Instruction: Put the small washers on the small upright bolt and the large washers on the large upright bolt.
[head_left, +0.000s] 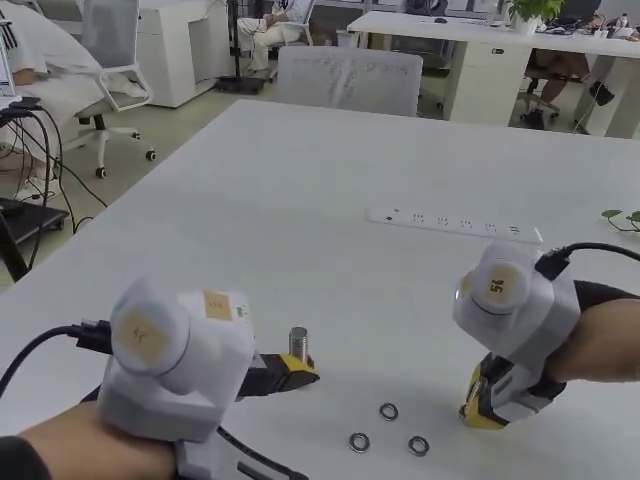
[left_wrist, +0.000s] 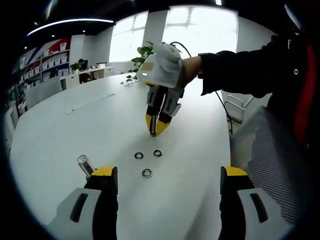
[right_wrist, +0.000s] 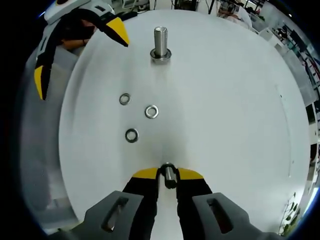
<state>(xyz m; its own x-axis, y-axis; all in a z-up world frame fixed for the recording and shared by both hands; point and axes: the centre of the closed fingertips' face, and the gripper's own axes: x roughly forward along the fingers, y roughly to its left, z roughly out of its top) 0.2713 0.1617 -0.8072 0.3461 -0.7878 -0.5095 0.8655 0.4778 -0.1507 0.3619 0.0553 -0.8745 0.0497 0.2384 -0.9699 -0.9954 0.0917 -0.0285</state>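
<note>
A large upright bolt (head_left: 297, 343) (right_wrist: 160, 41) (left_wrist: 84, 163) stands on the white table (head_left: 330, 180). Just beside it is one yellow jaw tip of my left gripper (head_left: 285, 380) (left_wrist: 167, 176), which is open with nothing between its jaws. Three small washers (head_left: 389, 411) (right_wrist: 151, 111) (left_wrist: 147, 173) lie flat in a loose cluster between the grippers. My right gripper (head_left: 478, 410) (right_wrist: 169, 172) (left_wrist: 156, 129) is shut on a small bolt (right_wrist: 169, 176) and points down at the table just right of the washers.
A power strip (head_left: 455, 222) is set flush into the tabletop further back. A grey chair (head_left: 350, 80) stands at the table's far edge, with plant leaves (head_left: 625, 217) at the right edge. Office chairs, desks and seated people are beyond.
</note>
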